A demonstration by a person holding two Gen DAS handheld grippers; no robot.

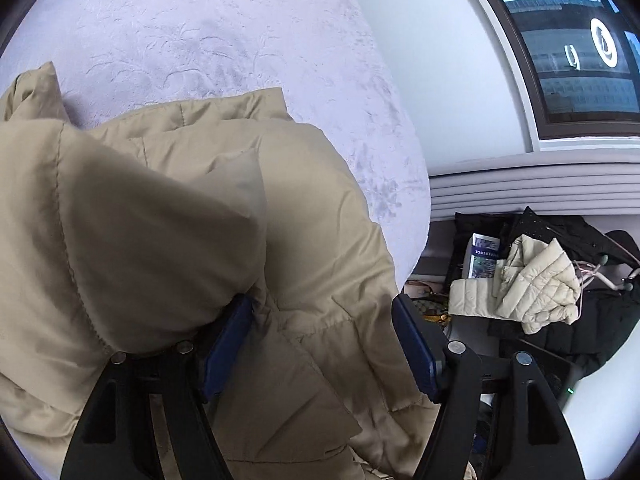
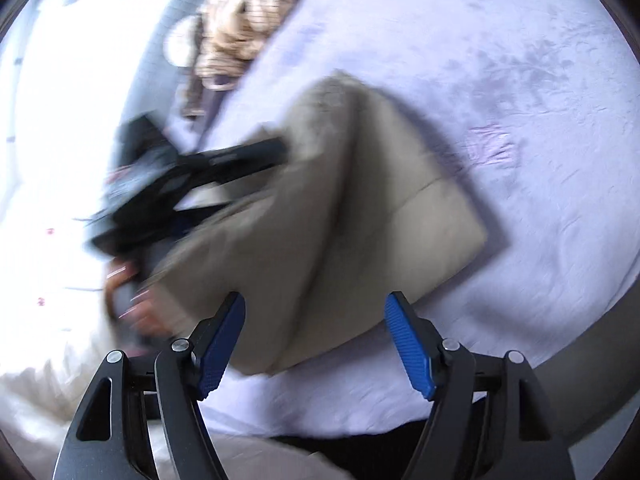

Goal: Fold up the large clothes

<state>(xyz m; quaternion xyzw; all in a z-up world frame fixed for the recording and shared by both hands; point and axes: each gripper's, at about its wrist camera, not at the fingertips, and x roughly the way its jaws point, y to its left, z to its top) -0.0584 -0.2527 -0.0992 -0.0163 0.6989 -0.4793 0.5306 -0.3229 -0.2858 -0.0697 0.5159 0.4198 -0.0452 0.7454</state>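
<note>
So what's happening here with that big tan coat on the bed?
A person is folding a tan puffer coat on a lavender bedspread, using a handheld gripper in each hand. The left gripper is open, its fingers either side of a bunched fold of the coat. The right gripper is open too and holds nothing, just short of the coat's near edge. A cream quilted jacket lies on a pile beside the bed.
</note>
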